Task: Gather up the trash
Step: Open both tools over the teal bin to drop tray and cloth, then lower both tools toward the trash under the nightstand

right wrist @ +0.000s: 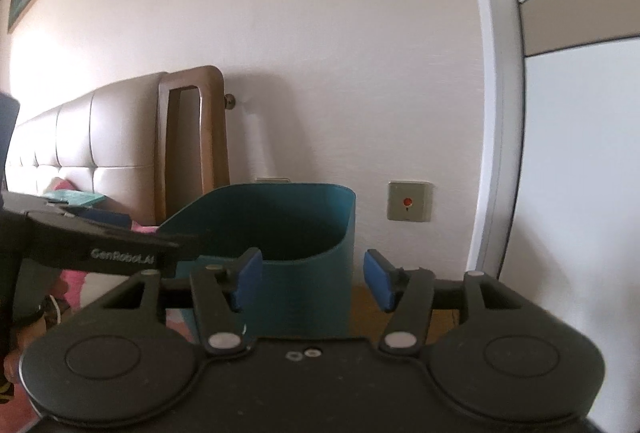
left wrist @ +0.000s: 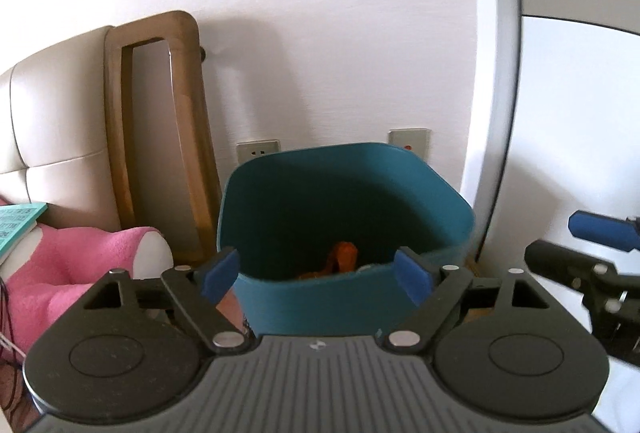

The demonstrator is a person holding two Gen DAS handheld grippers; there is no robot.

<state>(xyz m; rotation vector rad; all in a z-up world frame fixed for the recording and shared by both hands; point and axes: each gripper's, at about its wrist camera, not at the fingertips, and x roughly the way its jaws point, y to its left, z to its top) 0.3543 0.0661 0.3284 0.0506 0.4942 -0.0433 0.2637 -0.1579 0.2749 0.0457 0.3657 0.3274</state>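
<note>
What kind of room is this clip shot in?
Most likely a bedroom: a padded beige headboard against the wall, a pink blanket beside it, and a teal trash bin on the floor.

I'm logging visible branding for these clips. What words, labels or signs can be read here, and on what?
"GenRobot.AI": white lettering on the side of the left gripper, right wrist view.
Teal booklet on the bed: a printed grid, too blurred to read.
Wall plate: a red mark, no readable text.

A pale plaster wall (right wrist: 320, 53) backs a cream padded leather headboard (right wrist: 100, 153) (button-tufted) beside a leaning brown wooden frame (right wrist: 216, 137).
</note>
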